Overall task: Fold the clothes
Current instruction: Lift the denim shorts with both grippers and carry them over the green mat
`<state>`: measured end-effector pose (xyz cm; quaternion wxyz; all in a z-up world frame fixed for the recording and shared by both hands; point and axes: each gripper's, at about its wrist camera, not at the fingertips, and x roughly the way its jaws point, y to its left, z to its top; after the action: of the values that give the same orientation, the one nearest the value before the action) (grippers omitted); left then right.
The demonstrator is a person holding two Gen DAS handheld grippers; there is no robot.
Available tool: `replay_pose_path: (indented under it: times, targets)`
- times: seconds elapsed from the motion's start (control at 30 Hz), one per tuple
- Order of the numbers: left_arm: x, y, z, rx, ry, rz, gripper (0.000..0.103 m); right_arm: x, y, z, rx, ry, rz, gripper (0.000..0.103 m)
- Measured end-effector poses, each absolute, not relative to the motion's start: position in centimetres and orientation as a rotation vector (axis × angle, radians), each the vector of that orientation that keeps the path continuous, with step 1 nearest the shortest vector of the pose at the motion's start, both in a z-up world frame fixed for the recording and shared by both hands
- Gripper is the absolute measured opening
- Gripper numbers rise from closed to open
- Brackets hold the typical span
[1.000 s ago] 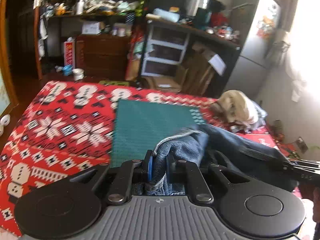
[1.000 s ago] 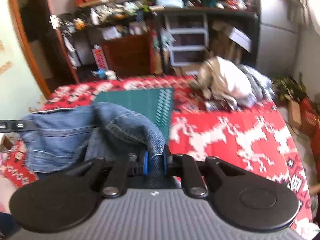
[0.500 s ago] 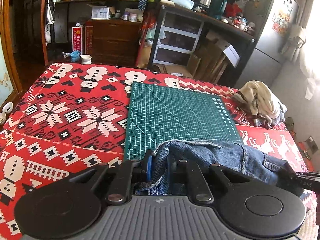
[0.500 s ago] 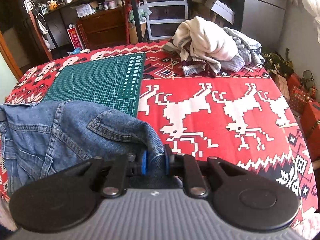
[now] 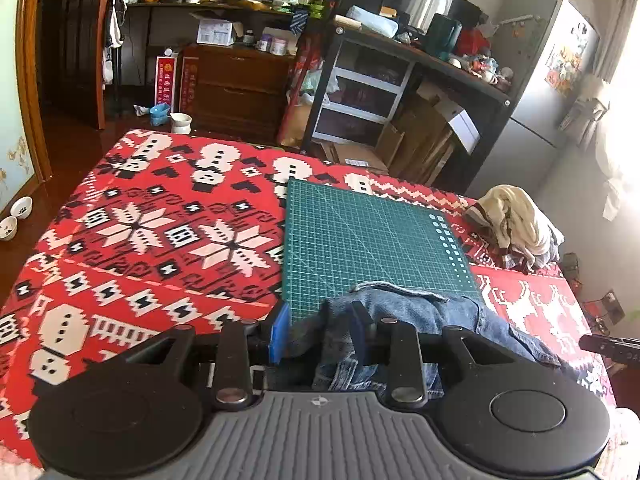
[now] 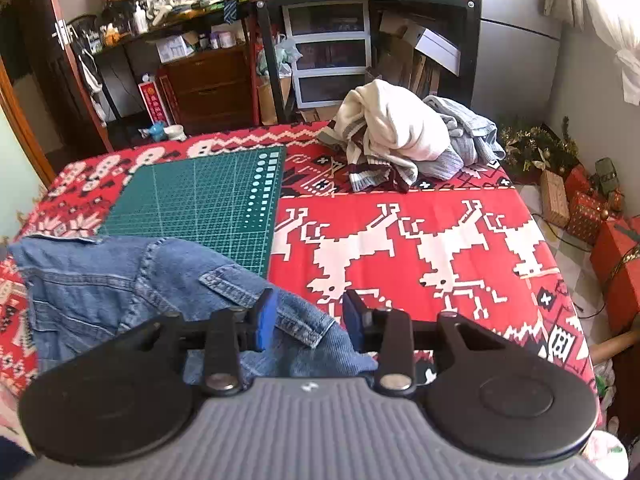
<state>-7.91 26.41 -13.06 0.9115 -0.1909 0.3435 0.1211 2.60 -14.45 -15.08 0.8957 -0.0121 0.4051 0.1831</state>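
Left gripper (image 5: 320,332): fingers spread wide, nothing pinched; denim bunched loosely in the gap, just short of the cutting mat's near edge.
Right gripper (image 6: 308,320): fingers likewise parted, gripping nothing; a cuffed sleeve end lay between them, off the mat's near right corner.
Denim jacket (image 6: 120,280): lay crumpled on the tablecloth, its far edge lapping over the mat's near edge; bulk spread toward the mat's near left corner in the right wrist view.
Jacket in left wrist view (image 5: 420,312): a pale hem line draped across the mat's near edge, cloth trailing off past the mat's right side.
Cutting mat (image 5: 360,240): green, gridded, flat; almost all of its surface bare beyond the jacket.
Tablecloth (image 6: 420,240): red with white figures; a broad bare stretch to the right of the mat, reaching the table's right edge.
Left of the mat (image 5: 160,232): more bare patterned cloth, out to the table's left edge.
Clothes pile (image 6: 400,136): cream and grey garments heaped beyond the mat's far right corner, well apart from the jacket.
Shelving (image 5: 380,92): cluttered, behind the mat's far edge, past the table.
Wrapped boxes (image 6: 592,216): on the floor, far right of the mat, beyond the table edge.
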Motion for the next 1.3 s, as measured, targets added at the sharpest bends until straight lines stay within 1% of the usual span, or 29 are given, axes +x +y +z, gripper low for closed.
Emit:
replay_pose_path:
  times: [0.13,0.27,0.53,0.63,0.8,0.97,1.0,1.03,1.07,1.1,1.13,1.3]
  targets:
    - [-9.2,26.5,-13.4,-0.419,0.723,0.212,0.037,1.3,-15.3,-14.8,-0.007,0.854,0.388,0.047]
    - [-9.7,25.5,-14.3,-0.396,0.744,0.147,0.038,-0.1,-16.2,-15.5,0.015,0.888,0.390,0.051]
    - [-8.2,24.0,-16.8,-0.262,0.753,0.124,0.039,-2.0,-17.5,-18.4,0.087,0.991,0.399,0.054]
    - [-7.4,24.1,-17.8,-0.274,0.777,0.110,0.040,-1.9,-17.6,-19.9,0.123,1.041,0.383,0.055]
    - [-6.4,24.6,-19.1,-0.320,0.801,0.084,0.039,-1.1,-17.7,-22.2,0.237,1.109,0.393,0.055]
    - [-5.9,24.9,-19.6,-0.362,0.793,0.070,0.039,-0.6,-17.2,-22.9,0.285,1.113,0.423,0.054]
    - [-5.9,24.9,-19.7,-0.362,0.793,0.068,0.035,-0.5,-17.1,-23.1,0.295,1.114,0.429,0.054]
    - [-5.9,24.8,-19.7,-0.363,0.791,0.067,0.033,-0.4,-17.0,-23.2,0.304,1.114,0.436,0.051]
    - [-5.9,24.8,-19.6,-0.365,0.789,0.063,0.031,-0.5,-16.8,-23.0,0.294,1.105,0.436,0.046]
    - [-6.1,24.8,-19.4,-0.373,0.784,0.049,0.026,-0.6,-16.7,-22.7,0.290,1.092,0.444,0.045]
    - [-6.3,24.8,-19.1,-0.387,0.777,0.029,0.025,-0.7,-16.7,-22.3,0.287,1.080,0.452,0.043]
    - [-7.2,24.9,-18.5,-0.405,0.750,-0.018,0.025,-0.9,-17.0,-21.4,0.310,1.043,0.486,0.043]
